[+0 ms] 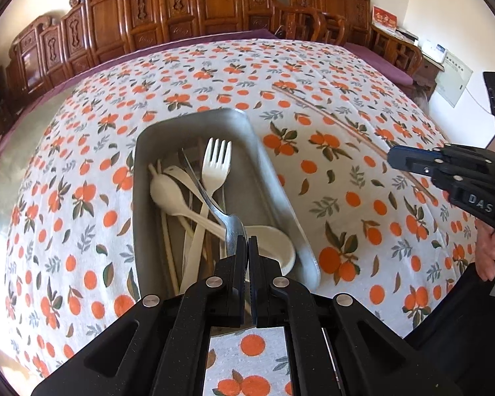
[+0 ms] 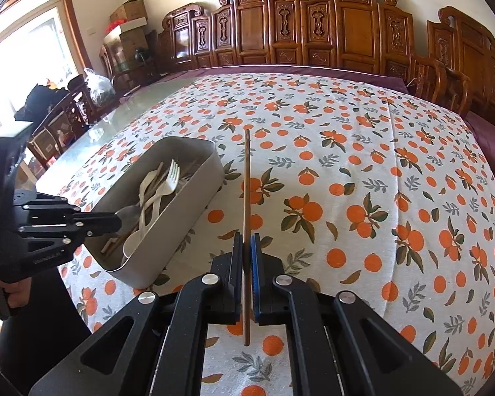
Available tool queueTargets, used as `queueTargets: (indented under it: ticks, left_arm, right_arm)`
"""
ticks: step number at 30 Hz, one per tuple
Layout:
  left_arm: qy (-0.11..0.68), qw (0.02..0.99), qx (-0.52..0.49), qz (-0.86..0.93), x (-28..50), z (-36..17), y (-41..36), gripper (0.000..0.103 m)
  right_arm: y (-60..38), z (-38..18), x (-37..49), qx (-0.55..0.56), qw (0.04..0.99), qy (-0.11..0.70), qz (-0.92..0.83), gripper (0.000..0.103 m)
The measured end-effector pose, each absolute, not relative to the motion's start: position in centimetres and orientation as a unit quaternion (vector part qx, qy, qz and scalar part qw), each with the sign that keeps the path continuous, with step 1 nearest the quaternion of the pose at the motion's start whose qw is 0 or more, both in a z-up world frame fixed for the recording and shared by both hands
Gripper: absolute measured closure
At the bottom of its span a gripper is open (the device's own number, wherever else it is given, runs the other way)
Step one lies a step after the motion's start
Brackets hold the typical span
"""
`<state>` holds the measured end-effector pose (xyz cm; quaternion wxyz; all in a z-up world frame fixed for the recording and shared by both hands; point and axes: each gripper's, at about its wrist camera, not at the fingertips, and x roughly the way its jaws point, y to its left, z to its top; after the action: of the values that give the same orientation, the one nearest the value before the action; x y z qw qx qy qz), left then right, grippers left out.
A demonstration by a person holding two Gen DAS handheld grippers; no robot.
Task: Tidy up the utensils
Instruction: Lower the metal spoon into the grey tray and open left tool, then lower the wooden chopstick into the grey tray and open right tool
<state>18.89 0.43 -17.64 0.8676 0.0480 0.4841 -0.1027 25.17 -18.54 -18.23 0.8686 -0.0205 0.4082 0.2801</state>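
Note:
A grey metal tray [image 1: 194, 115] [image 2: 181, 204] lies on the orange-print tablecloth. It holds a white plastic fork [image 1: 216, 165] [image 2: 170, 178], white spoons [image 1: 165, 194] and several chopsticks. My left gripper [image 1: 247, 242] [image 2: 117, 222] hangs over the tray's near end, shut on a metal utensil [image 1: 232, 227] whose thin end points into the tray. My right gripper [image 2: 246, 241] [image 1: 392, 158] is to the right of the tray, shut on a long brown chopstick [image 2: 246, 181] [image 1: 330, 118] that sticks out forward above the cloth.
The tablecloth [image 2: 363, 165] covers a large glass-topped table. Carved wooden chairs [image 2: 346, 26] line its far edge. A person's hand [image 1: 488, 250] [image 2: 16, 290] grips each tool handle. Boxes and bags stand by a window at the far left in the right wrist view.

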Motion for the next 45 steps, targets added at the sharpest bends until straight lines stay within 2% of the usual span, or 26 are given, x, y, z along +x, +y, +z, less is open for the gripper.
queueTargets:
  ticks: [9, 17, 22, 41, 45]
  left_arm:
    - [0.495, 0.864, 0.025, -0.087, 19.0, -18.5, 1.7, 0.102]
    - [0.482, 0.873, 0.006, -0.079, 18.6, -17.2, 3.0, 0.100]
    - [0.468, 0.881, -0.004, -0.073, 18.3, -15.9, 4.1, 0.090]
    - [0.444, 0.895, -0.024, -0.044, 17.1, -13.7, 8.3, 0.083]
    - [0.440, 0.896, -0.027, -0.041, 16.6, -13.4, 8.6, 0.076]
  right_arm:
    - [-15.6, -18.1, 23.8, -0.040, 0.860, 0.411, 0.299, 0.097]
    - [-13.0, -17.2, 23.7, -0.012, 0.858, 0.409, 0.312, 0.097]
    - [-10.6, -17.1, 24.0, -0.007, 0.851, 0.414, 0.323, 0.097]
    - [-3.9, -20.7, 26.0, -0.011, 0.834, 0.470, 0.288, 0.097]
    - [-4.0, -20.9, 25.9, 0.003, 0.834, 0.470, 0.290, 0.095]
